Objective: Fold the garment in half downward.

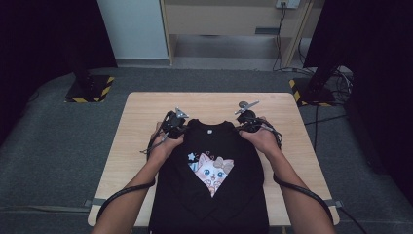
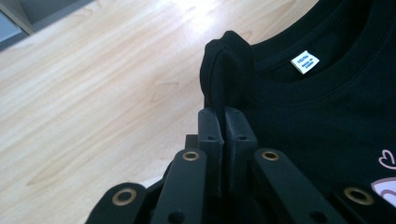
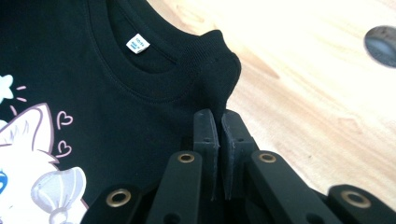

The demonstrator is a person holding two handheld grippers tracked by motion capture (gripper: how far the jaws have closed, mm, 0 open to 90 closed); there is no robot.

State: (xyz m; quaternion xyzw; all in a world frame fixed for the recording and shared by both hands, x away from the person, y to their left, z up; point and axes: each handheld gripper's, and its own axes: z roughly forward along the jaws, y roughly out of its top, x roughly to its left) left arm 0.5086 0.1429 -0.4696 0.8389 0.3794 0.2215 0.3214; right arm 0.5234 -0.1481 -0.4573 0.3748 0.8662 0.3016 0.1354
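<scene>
A black T-shirt (image 1: 214, 195) with a white cat print lies on the wooden table (image 1: 141, 107), sleeves folded in, collar at the far end. My left gripper (image 1: 181, 127) is shut on the shirt's left shoulder by the collar; its jaws pinch a raised fold of black cloth (image 2: 224, 79). My right gripper (image 1: 243, 126) is shut on the right shoulder in the same way, with a bunched fold (image 3: 217, 74) standing above its jaws. A white neck label (image 2: 304, 61) shows inside the collar (image 3: 154, 70).
The shirt's lower hem hangs over the near table edge. Bare wood (image 2: 93, 93) lies to both sides and beyond the collar. A round dark hole (image 3: 382, 44) marks the tabletop near the right gripper. Stand bases (image 1: 90, 90) sit on the grey floor behind.
</scene>
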